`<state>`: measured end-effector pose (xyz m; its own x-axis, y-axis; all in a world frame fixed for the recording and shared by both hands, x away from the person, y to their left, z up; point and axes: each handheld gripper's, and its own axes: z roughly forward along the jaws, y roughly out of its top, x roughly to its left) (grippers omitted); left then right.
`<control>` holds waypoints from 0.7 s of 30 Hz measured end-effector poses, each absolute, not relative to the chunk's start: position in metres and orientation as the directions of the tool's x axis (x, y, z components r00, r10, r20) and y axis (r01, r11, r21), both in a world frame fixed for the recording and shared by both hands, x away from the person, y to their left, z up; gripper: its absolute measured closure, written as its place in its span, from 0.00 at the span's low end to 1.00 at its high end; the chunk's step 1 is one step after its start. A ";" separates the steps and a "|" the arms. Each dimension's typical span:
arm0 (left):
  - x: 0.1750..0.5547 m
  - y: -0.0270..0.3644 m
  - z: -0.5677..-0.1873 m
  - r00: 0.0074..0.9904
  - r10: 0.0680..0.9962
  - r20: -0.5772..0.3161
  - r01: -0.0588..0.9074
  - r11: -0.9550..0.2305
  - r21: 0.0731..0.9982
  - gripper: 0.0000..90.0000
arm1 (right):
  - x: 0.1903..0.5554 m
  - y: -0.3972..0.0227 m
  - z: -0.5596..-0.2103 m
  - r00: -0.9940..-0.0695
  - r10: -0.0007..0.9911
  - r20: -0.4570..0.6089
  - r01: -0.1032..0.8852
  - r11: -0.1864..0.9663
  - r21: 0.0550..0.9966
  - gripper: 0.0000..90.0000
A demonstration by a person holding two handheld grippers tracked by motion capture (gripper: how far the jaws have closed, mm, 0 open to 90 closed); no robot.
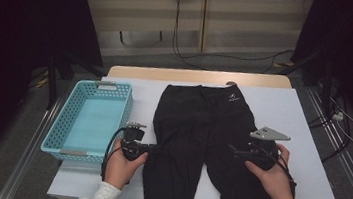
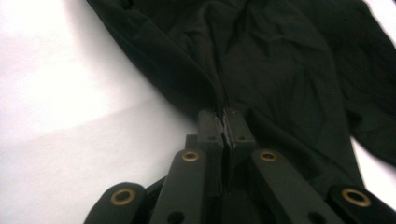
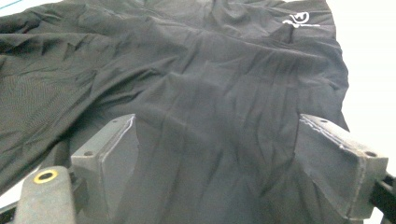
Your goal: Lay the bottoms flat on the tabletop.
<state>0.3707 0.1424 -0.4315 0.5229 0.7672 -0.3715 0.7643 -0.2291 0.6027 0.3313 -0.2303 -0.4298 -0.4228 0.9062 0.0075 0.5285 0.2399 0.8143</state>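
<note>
Left gripper (image 1: 148, 148) is clamped on the outer hem of the black pants (image 1: 200, 137); in the left gripper view its jaws stand pressed together with a thin fold of the fabric (image 2: 261, 70) nipped between the pads. Right gripper (image 1: 237, 151) has its jaws spread wide, and in the right gripper view the cloth (image 3: 201, 107) lies between and beneath them, ungripped. I see the pants spread flat at the centre of the frame on the white table (image 1: 288, 112), waistband toward the top, legs running to the bottom edge. I judge the work to be at its start: one side is secured, the other not yet seized, and no fold is made. The blue basket (image 1: 72, 118) at centre left holds nothing and lies just beside the left hand (image 1: 121, 166), so room is tight on that side. Right of the garment I note a broad bare strip of table, ample for the right hand (image 1: 271, 178). At the bottom of the frame the pant legs reach the table's near edge.
</note>
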 end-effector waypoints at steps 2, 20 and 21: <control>0.370 0.141 -0.431 0.523 0.763 -0.380 0.764 -0.222 0.606 0.97 | 0.334 -0.226 -0.429 -0.427 0.904 -0.001 0.525 0.249 0.814 0.15; 0.368 0.134 -0.427 0.538 0.745 -0.395 0.756 -0.218 0.618 0.97 | 0.361 -0.187 -0.428 -0.465 0.885 0.009 0.527 0.268 0.806 0.14; 0.369 0.134 -0.426 0.541 0.742 -0.396 0.755 -0.222 0.617 0.97 | 0.363 -0.185 -0.429 -0.462 0.887 0.018 0.529 0.259 0.808 0.14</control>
<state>0.3685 0.1343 -0.4262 0.5407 0.7425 -0.3955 0.7554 -0.2217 0.6166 0.3633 -0.1846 -0.4289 -0.4619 0.8868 0.0177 0.5289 0.2594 0.8081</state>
